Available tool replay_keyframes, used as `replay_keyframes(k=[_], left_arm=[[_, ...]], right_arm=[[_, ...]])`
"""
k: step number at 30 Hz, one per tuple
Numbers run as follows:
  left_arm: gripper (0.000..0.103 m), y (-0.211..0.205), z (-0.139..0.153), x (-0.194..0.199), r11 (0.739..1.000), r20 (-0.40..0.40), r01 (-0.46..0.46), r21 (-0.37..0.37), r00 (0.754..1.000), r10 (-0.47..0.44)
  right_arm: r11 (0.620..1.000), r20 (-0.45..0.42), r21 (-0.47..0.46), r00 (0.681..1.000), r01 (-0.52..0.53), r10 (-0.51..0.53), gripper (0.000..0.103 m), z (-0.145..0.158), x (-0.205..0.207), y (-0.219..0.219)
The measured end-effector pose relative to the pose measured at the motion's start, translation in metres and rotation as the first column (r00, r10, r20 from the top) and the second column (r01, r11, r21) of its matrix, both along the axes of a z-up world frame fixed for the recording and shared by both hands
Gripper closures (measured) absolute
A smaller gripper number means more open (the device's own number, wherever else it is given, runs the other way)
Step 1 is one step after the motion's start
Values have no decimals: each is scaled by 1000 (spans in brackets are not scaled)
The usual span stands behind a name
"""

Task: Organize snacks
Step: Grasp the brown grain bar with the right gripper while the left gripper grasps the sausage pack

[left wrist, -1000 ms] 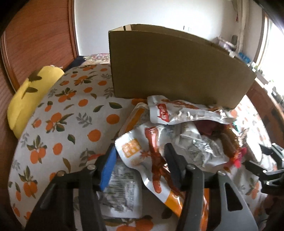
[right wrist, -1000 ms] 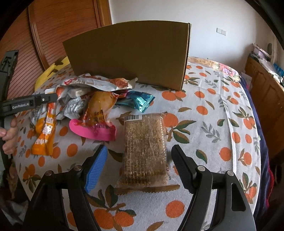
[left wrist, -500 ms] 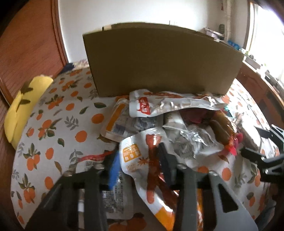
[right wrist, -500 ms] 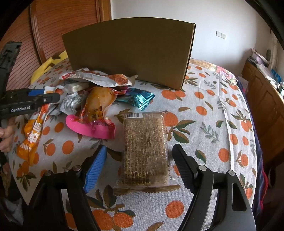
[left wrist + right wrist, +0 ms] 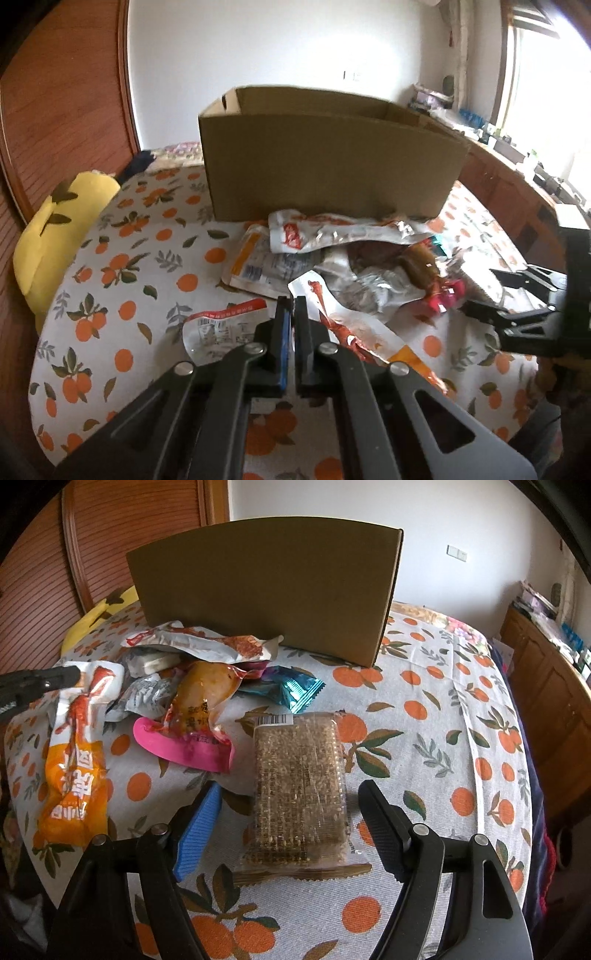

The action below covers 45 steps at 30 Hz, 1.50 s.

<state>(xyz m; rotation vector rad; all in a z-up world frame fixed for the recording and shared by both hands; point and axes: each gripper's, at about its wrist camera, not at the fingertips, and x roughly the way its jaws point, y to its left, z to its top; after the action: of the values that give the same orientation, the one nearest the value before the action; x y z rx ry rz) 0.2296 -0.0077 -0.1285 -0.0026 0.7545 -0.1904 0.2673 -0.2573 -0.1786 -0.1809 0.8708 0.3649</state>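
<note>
Nearest the right wrist camera, the right gripper [image 5: 288, 823] stood with its jaws wide apart, holding nothing, its fingers flanking the near end of a clear-wrapped sesame bar pack [image 5: 301, 790] that lay flat on the orange-print tablecloth [image 5: 436, 746]. The pack sat well in front of the cardboard box [image 5: 266, 594], with bare cloth between them.

To the pack's left, and also in front of the box, lay the snack pile. A pink-edged pouch [image 5: 192, 734] of something yellowish rested just beside the pack. Behind it a teal foil wrapper [image 5: 295, 690] poked out toward the box. A crumpled silver packet [image 5: 144, 698] sat further left.

The left gripper [image 5: 291, 306] had its jaws pressed together on the top edge of an orange-and-white pouch [image 5: 74, 760], which hung down over the near left edge of the pile, partly lifted. In the left wrist view, a white printed sachet [image 5: 221, 328] lay on the cloth just left of that gripper.

Farther back, a long white-and-red pouch [image 5: 199, 642] lay across the top of the pile, its far edge close against the front wall of the box. The tall box wall hid the inside from the right wrist view; the left wrist view showed the box open at the top. A yellow cushion [image 5: 55, 236] lay at the left of the box, beside a wooden panel [image 5: 62, 96].
</note>
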Motion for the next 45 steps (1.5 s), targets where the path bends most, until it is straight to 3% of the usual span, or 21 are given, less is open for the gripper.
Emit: replay_keyframes(k=[1,2,5,14,28,35,45], left_arm=[[103,-1,3,-3,1000,8,6,-1,1000,-6],[103,-1,7,-6,1000,18,11,-1,1000,-11],[103,-3,17,-16,1000,54,30,-5,998,-30],[103,-20,50,-34,994,137,108,-9,985,-105],[103,-36,110,-40,979,254,203,-14,948,-193],[103,-33,151,-16,979,334,205,1,923,-194],[103,-26,194,58,979,406,201,-13,896,-179]], right_arm=[[1000,3,-3,1000,8,-8,36,1,1,-1],[1000,11,-3,1000,15,-15,56,3,0,-2],[1000,12,-4,1000,7,-7,59,5,-3,-5],[1000,33,24,999,18,-19,61,25,-18,-15],[998,156,53,987,-30,22,61,90,-36,7],[997,220,56,975,-51,37,61,123,-27,20],[995,291,79,956,-55,29,61,162,17,29]])
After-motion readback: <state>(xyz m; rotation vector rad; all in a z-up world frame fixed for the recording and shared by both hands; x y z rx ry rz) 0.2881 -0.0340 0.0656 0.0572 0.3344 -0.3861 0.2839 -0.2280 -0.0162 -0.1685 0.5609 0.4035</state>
